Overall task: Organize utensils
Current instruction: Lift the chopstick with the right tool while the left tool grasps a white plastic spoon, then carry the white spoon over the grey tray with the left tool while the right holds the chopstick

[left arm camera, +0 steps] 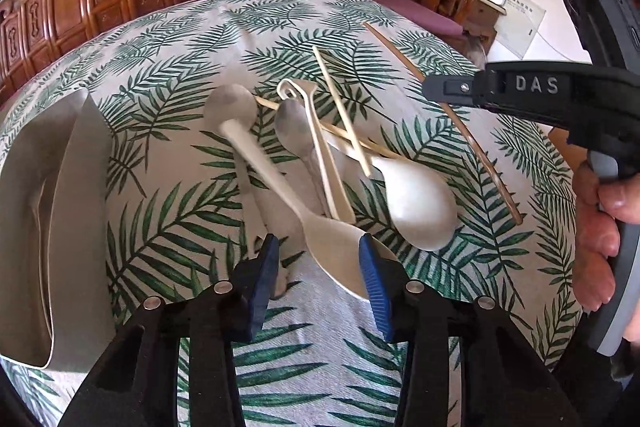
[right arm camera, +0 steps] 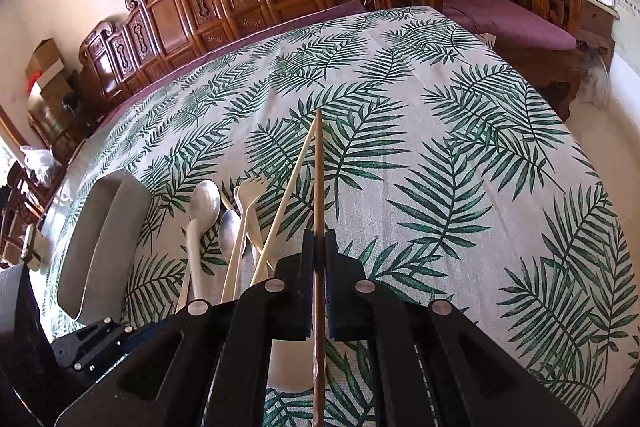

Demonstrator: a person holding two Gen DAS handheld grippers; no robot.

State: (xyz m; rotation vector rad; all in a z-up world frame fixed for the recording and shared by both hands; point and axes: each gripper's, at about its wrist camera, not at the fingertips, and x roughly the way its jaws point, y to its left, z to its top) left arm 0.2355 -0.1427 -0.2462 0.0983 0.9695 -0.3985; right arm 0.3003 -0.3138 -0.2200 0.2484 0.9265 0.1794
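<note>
- The step in hand looks like picking utensils out of the mixed pile on the desk (right arm camera: 460, 131) so that they can be sorted, probably into the grey tray (left arm camera: 60, 195) at the left of the pile.
- The right hand-held gripper (right arm camera: 319, 259) is closed tight on a dark wooden chopstick (right arm camera: 318, 187), which runs straight out between its pads.
- The left hand-held gripper (left arm camera: 320, 259) is about half open, with the bowl of a white plastic spoon (left arm camera: 340, 259) between its blue pads (left arm camera: 374, 287); the right-hand pad seems to touch the bowl, the other one does not, so I judge the grip is not yet made.
- The next move calls for closing on the bowl or the neck without disturbing the metal spoon (left arm camera: 294, 131), the white fork (right arm camera: 250, 203) and the pale chopstick (left arm camera: 344, 115) that cross it (they lie very close together).
- Only the left wrist view shows the person's hand (left arm camera: 600, 235) on the right tool; only the right wrist view shows the fork's tines and the clamped chopstick from behind.
</note>
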